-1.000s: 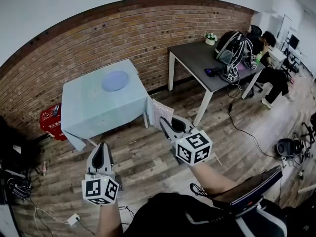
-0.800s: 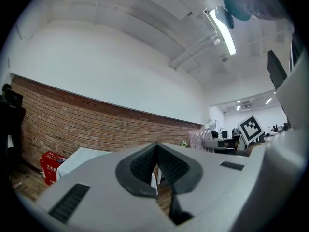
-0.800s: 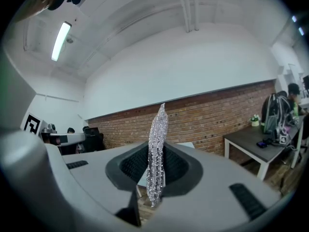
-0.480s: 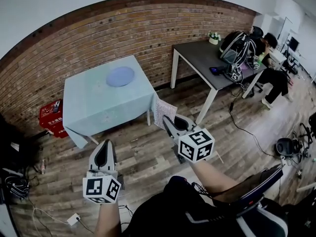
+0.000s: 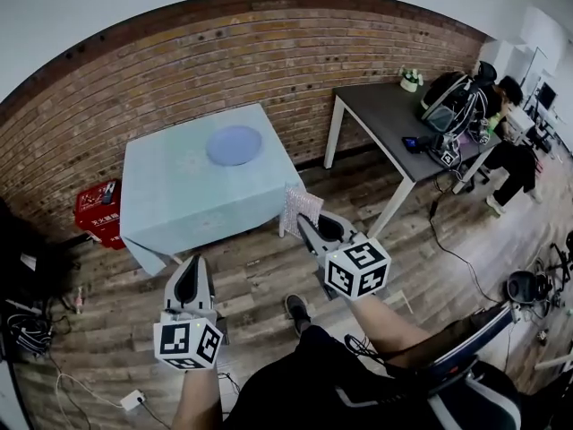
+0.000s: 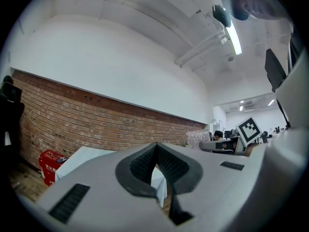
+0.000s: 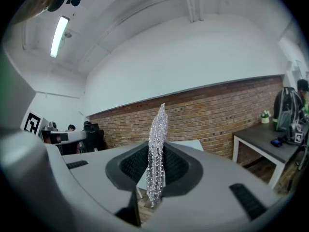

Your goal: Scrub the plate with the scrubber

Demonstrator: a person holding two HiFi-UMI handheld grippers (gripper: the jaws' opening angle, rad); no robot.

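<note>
A round blue plate (image 5: 235,144) lies on a light blue table (image 5: 170,209) against the brick wall, well ahead of both grippers. My right gripper (image 5: 304,219) is shut on a silvery mesh scrubber (image 5: 297,208) that sticks up from its jaws; in the right gripper view the scrubber (image 7: 156,154) stands edge-on between the pads. My left gripper (image 5: 191,270) is held low over the wooden floor, its jaws closed with nothing between them (image 6: 155,167). Both are short of the table.
A grey desk (image 5: 403,133) with bags and gear stands at the right, a seated person (image 5: 506,106) beyond it. A red crate (image 5: 97,211) sits left of the table. Cables (image 5: 457,258) run over the wooden floor.
The table and plate have come nearer and shifted rightward in the head view as I move toward them. Both grippers keep their hold and pose.
</note>
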